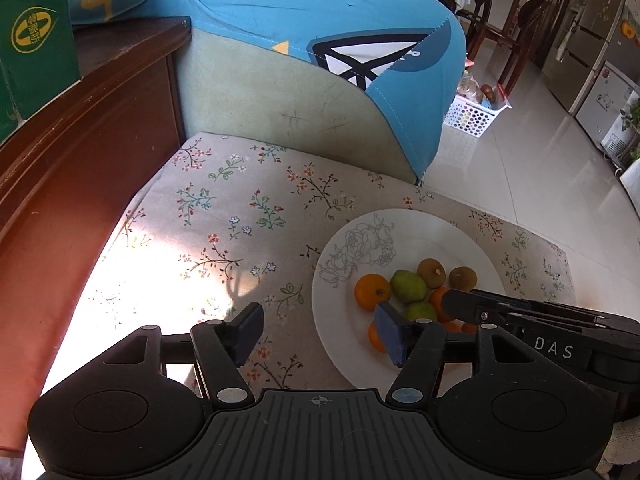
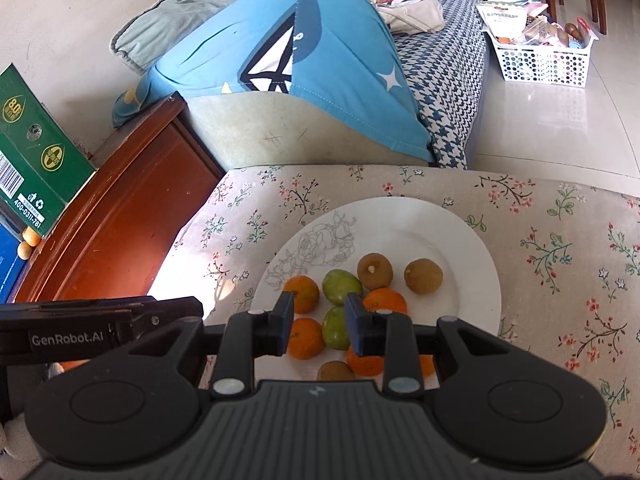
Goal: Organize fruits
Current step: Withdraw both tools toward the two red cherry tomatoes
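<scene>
Nearest, the left tool hangs released, its blue pads wide apart with nothing between them, one pad over the floral cloth and the other over the near rim of the white plate. Beside it the right tool hovers above the plate's near half, its pads drawn to a narrow gap; a green fruit shows through that gap, but it lies on the plate below and is not gripped. On the plate sit the fruits: oranges, two green ones and brown kiwis, clustered toward the near side. Beyond the cloth stands a wooden cabinet bearing a green box, then a sofa under a blue cover. Farthest, a white perforated basket rests on the tiled floor.
</scene>
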Action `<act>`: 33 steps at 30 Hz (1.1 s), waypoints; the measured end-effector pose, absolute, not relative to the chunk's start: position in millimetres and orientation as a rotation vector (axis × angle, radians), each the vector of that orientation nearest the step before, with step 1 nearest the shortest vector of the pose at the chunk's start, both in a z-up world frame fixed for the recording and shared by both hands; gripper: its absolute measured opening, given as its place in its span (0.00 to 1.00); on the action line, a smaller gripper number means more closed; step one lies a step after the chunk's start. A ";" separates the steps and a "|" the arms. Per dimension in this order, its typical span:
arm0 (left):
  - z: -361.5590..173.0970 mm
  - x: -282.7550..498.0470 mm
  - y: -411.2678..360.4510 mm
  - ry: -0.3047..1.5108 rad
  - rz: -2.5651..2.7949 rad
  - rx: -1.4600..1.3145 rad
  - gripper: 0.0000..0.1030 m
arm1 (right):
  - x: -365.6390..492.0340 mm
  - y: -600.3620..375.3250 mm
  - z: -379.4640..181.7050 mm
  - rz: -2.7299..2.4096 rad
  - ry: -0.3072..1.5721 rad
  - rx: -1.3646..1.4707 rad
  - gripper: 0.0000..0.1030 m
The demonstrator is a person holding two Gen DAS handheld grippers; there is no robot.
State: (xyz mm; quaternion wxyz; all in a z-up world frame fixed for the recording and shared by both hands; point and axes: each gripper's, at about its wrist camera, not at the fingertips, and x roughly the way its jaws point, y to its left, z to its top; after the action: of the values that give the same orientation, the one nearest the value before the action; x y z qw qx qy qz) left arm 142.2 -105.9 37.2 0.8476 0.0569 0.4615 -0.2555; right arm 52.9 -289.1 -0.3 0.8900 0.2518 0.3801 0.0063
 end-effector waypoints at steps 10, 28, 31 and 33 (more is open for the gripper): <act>42.7 133.7 -67.2 0.972 -0.448 0.114 0.59 | 40.7 -241.9 0.0 0.144 0.825 0.453 0.29; 29.0 122.1 -38.5 1.025 -0.388 0.091 0.63 | 41.9 -182.3 -41.0 0.303 0.921 0.181 0.29; 27.5 121.7 -34.9 1.030 -0.384 0.092 0.63 | 44.6 -177.5 -43.9 0.316 0.914 0.143 0.29; 26.2 121.4 -32.4 1.037 -0.383 0.089 0.63 | 46.6 -174.7 -44.7 0.324 0.912 0.118 0.29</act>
State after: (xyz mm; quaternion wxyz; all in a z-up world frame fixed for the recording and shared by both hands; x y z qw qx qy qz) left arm 121.4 -32.4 26.2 0.8500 0.0425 0.4925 -0.1817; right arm 46.6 -174.7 -44.7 0.8835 0.0566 0.4382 0.1555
